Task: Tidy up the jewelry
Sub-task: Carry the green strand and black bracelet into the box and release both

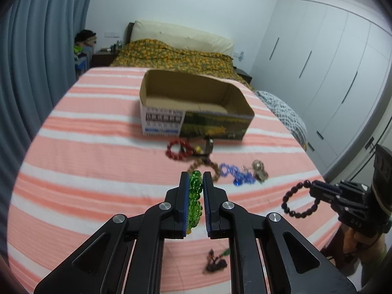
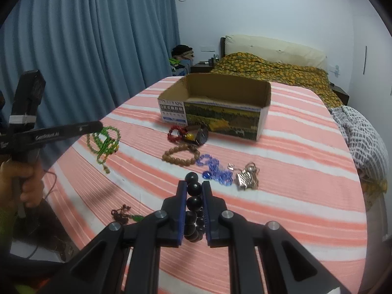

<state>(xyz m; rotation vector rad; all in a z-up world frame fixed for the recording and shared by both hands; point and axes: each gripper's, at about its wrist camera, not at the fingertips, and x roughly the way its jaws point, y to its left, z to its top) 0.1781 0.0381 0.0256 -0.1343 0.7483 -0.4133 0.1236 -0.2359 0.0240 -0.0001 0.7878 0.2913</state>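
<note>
A: Left hand-held gripper (image 1: pixel 196 181) is clamping the green bead string (image 1: pixel 195 196), lifted off the bed (image 1: pixel 98 152), well in front of the cardboard box (image 1: pixel 193 107). Right hand-held gripper (image 2: pixel 194 188) is pinching the black bead bracelet (image 2: pixel 193 210), also in the air in front of the box.

B: Anything in the box yet?

A: What is showing of the box floor is looking bare; the near wall is hiding the rest. So nothing is looking sorted yet, judging by this.

B: What is lying loose?

A: Just in front of the box: the red bead bracelet (image 2: pixel 175 133), touching a small dark piece I cannot identify. Further from the box: the brown bead bracelet (image 2: pixel 181 155), then the blue beads (image 2: pixel 215 169) beside it, a silver trinket (image 2: pixel 247 177) just beside those. Farthest from the box, a small dark tangle with a green bit (image 2: pixel 125 216).

B: Progress?

A: Early, I am judging. Two pieces are in hand and need carrying over the box rim; about five are waiting on the bed.
</note>
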